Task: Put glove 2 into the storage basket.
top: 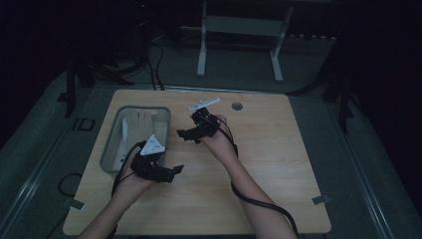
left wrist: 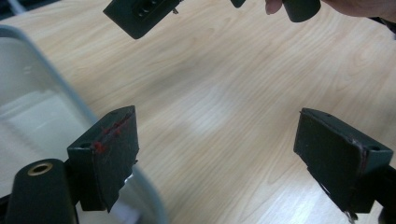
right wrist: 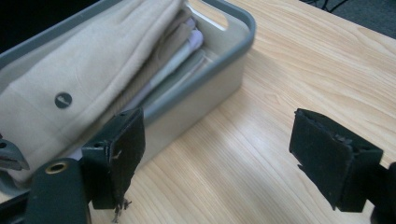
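Beside the bin (right wrist: pixel 233 60), right gripper view: folded beige cloth (right wrist: pixel 88 70) plain, dim from above.
Left gripper (left wrist: pixel 217 154): fingers released, empty.
Right gripper (right wrist: pixel 217 154): fingers released, empty.

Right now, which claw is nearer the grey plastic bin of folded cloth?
Left. The left claw hovers at the grey plastic bin's near right edge; the right claw hangs just off its right wall, apart.
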`<state>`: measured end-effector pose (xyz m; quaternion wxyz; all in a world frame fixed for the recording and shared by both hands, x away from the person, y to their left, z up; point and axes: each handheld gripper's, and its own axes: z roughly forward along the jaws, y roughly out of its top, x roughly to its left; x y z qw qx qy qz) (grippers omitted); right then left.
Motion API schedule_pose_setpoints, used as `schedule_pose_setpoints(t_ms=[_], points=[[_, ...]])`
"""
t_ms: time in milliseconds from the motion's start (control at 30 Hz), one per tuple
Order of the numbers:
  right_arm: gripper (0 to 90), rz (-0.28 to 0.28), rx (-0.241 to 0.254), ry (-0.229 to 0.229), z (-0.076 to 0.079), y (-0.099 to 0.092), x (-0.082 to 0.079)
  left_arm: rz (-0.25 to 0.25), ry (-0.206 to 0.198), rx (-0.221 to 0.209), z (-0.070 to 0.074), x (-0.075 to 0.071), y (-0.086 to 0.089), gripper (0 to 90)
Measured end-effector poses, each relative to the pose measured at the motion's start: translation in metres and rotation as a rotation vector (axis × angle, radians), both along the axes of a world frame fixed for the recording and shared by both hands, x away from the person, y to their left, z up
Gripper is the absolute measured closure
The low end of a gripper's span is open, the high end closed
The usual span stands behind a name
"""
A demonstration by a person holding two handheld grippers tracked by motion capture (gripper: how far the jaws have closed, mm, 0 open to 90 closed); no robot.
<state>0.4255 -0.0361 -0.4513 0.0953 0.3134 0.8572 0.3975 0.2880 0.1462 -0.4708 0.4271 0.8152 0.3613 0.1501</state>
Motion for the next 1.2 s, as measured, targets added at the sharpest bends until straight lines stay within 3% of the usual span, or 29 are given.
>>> schedule_pose_setpoints(t_ms=[200,333,1200], points=[[18.3,-0.016,-0.004,0.002,-0.007,-0.022,-0.006,-0.043,0.010,-0.010,-0.006,0.000,-0.015,14.3],[18.4,-0.021,0.001,0.011,-0.015,-0.035,-0.010,-0.049,0.003,0.011,-0.014,0.001,-0.024,14.3],[16.5,-0.025,0.008,0.028,-0.079,-0.110,-0.041,-0.175,0.072,-0.004,-0.068,-0.005,-0.062,14.3]])
